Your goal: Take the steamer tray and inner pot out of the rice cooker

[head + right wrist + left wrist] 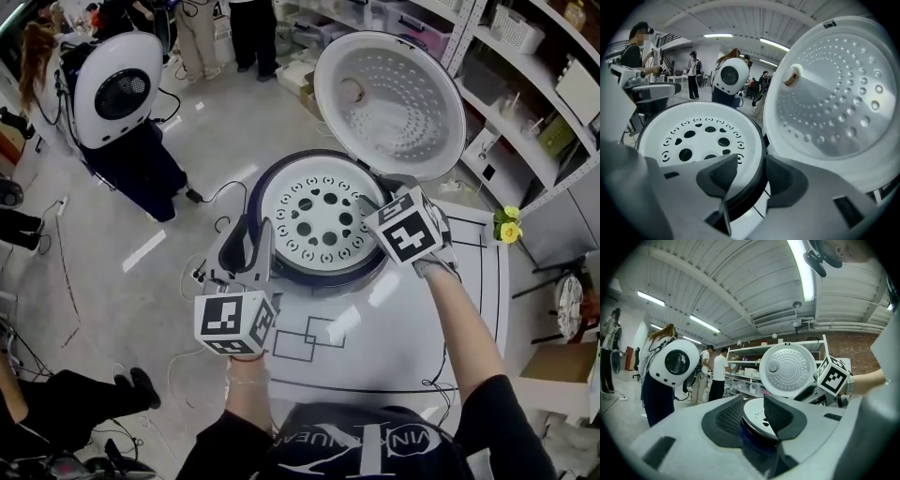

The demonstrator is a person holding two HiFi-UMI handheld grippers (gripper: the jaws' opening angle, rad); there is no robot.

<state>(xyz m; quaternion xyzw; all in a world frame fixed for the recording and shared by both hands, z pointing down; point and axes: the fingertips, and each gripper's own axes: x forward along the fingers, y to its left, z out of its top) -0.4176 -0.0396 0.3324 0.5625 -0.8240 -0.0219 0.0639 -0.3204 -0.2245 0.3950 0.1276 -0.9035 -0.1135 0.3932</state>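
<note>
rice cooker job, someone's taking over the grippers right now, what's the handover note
Left gripper: jaws apart, held level at the rice cooker's left side, holding nothing.
Right gripper: jaws wide apart, tilted down over the cooker's right rim, one jaw above the steamer tray, not gripping.
Things: the cooker stands on the table with its lid swung open. The tray sits in its mouth. The inner pot is hidden beneath.
Done: lid open only.
Left: lift out the tray, then the pot.
</note>
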